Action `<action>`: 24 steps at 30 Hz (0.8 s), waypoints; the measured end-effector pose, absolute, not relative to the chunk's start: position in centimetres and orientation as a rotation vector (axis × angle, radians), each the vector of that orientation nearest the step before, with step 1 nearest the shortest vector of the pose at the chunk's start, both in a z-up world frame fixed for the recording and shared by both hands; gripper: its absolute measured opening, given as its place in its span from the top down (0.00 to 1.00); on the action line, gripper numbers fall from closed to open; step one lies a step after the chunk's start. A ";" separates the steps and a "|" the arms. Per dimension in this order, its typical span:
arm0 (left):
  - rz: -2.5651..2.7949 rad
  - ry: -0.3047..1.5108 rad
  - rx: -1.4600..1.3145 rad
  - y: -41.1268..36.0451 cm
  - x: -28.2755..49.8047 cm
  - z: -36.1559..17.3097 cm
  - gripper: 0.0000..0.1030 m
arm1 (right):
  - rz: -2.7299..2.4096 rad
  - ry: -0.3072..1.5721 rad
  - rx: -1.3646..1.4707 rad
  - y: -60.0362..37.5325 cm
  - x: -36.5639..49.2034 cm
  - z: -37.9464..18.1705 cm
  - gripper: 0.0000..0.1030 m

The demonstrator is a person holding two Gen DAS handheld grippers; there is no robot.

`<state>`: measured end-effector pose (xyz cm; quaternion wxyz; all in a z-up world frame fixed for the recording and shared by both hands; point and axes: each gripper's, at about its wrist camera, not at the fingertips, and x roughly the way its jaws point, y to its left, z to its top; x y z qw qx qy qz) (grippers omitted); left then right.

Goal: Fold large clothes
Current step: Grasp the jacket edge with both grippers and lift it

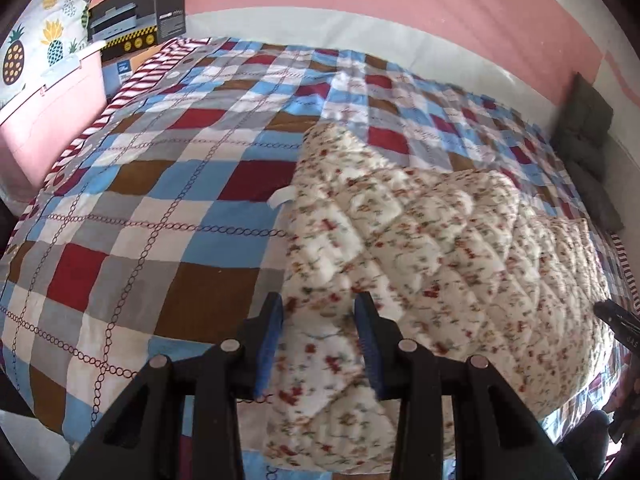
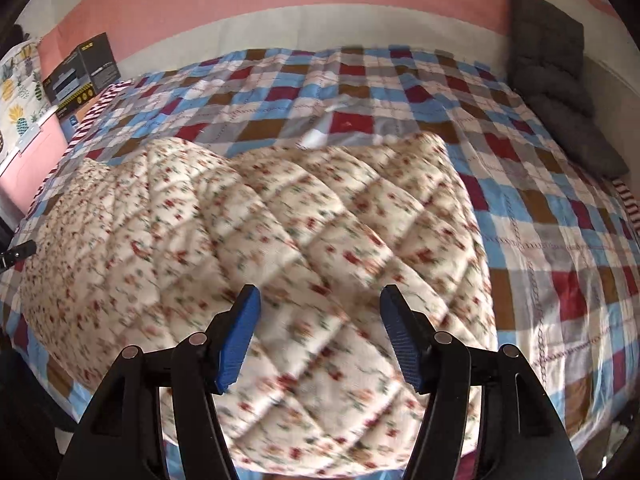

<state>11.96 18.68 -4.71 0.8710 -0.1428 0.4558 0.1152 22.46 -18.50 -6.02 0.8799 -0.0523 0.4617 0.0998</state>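
Note:
A quilted floral blanket [image 1: 432, 248] lies folded on a checked bedspread [image 1: 132, 208]; it also shows in the right wrist view [image 2: 248, 232]. My left gripper [image 1: 319, 312] is open, its blue pads either side of the blanket's near left edge, with fabric between them. My right gripper [image 2: 320, 304] is wide open just above the blanket's near right part, holding nothing. The right gripper's tip shows at the right edge of the left wrist view [image 1: 618, 320]. A white tag [image 1: 282, 197] sticks out at the blanket's left fold.
A pink wall runs behind the bed. A black box [image 1: 138, 14] stands at the far left corner by a pineapple-print curtain [image 1: 36, 40]. Dark grey cushions [image 2: 556, 92] lean at the far right. The checked bedspread [image 2: 560, 240] lies bare to the right.

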 end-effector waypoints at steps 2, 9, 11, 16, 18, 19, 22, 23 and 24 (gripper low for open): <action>0.229 0.976 -0.385 20.0 11.9 -5.6 0.53 | 0.175 0.979 -0.060 -20.6 22.5 -6.7 0.31; 0.171 0.946 -0.427 20.1 12.3 -4.7 0.53 | 0.173 0.948 0.055 -23.8 23.5 -5.1 0.31; 0.152 0.959 -0.470 20.6 13.0 -5.1 0.53 | 0.181 0.961 0.085 -24.7 24.1 -5.4 0.30; 0.097 0.996 -0.582 22.2 15.0 -7.0 0.52 | 0.189 1.015 0.155 -27.1 26.1 -7.1 0.27; 0.076 0.994 -0.603 22.6 15.6 -7.4 0.49 | 0.216 1.037 0.193 -27.9 26.9 -7.9 0.25; 0.068 0.992 -0.609 22.7 15.9 -7.6 0.46 | 0.234 1.052 0.221 -28.2 27.3 -8.4 0.25; 0.035 1.010 -0.656 23.2 16.9 -8.8 0.39 | 0.300 1.106 0.331 -29.0 28.6 -10.1 0.24; 0.026 1.014 -0.675 23.4 17.0 -9.2 0.36 | 0.317 1.121 0.356 -29.2 29.1 -10.7 0.24; 0.018 1.016 -0.691 23.5 17.2 -9.6 0.32 | 0.332 1.134 0.378 -29.3 29.5 -11.2 0.23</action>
